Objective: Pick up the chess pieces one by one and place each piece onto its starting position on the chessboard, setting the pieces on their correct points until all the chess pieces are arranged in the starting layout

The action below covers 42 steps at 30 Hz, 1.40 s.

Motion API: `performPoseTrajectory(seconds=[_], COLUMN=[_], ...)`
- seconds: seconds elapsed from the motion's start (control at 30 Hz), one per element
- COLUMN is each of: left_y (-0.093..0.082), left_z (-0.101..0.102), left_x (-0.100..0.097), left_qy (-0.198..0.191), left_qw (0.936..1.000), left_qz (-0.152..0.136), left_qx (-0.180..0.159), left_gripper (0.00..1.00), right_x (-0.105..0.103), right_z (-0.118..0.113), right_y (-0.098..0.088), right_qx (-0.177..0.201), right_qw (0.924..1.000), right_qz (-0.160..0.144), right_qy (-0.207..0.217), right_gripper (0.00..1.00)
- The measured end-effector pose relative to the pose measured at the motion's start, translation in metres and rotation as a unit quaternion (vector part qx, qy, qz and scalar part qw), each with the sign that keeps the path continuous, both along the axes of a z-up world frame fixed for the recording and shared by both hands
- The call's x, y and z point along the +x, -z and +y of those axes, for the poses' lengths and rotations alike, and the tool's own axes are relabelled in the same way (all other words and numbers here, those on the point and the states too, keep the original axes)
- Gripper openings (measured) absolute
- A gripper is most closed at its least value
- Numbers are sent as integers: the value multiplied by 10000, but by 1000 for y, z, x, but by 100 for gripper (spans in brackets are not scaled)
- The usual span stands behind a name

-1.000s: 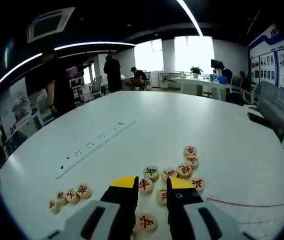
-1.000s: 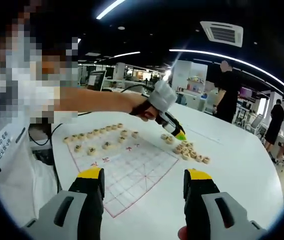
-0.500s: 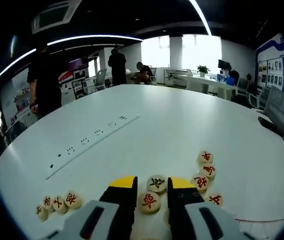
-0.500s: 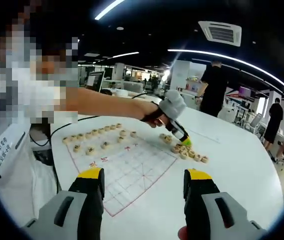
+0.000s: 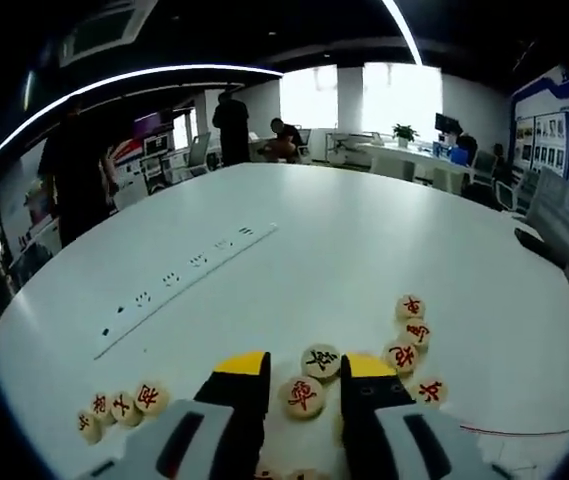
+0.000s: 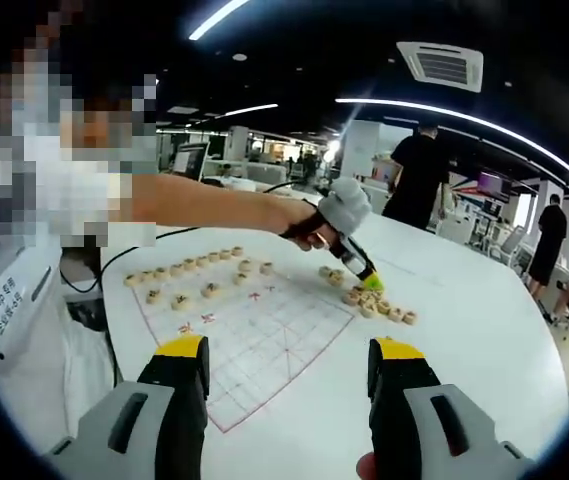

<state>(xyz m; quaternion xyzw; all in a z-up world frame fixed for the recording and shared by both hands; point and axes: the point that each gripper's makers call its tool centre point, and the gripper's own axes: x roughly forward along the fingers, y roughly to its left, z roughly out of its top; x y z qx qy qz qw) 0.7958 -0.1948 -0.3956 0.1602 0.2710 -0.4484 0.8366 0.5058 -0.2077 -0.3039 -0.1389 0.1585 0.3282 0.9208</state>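
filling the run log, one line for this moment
left gripper: open over red piece | right gripper: open, empty, above board

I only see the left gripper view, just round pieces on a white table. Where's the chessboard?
Observer: In the right gripper view, the chessboard lies flat on the table, just ahead of the right gripper.
Operator: Are any pieces on it already?
Observer: Yes. A row of pieces runs along its far edge, with a few more just in front of that row.
Operator: And where's my left gripper compared to the board?
Observer: The left gripper is off the board's far corner, over the loose pieces beside it.
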Motion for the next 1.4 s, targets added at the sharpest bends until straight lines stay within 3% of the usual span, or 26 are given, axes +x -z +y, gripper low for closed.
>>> performPoseTrajectory(seconds=[0.2,0.4,0.67,0.8,1.0,1.23,1.4], left_y=[0,1,1,1,6,10,3], left_z=[-6,1,-6,-3,9,-12,-13], left_x=[6,7,-7,-5,-2,2,3], left_qy=[-65,-169,240,258,462,448,386], left_qw=[10000,9997,9996,9995,9969,9982,9985], left_qz=[-5,183,91,131,-138,-93,-186], left_qx=[-12,-73,101,114,628,393,328], left_gripper=[30,29,29,28,25,21,20], right_x=[0,-1,0,0,2,1,2], right_z=[-2,-4,-5,-6,-4,-5,-7], right_y=[1,1,3,3,6,5,5], right_qx=[5,13,28,25,32,22,24], right_qw=[10000,10000,10000,10000,10000,9999,9999], right_qz=[4,-1,36,42,80,80,76], right_qy=[31,40,34,47,41,56,87], right_gripper=[64,64,64,64,64,64,64])
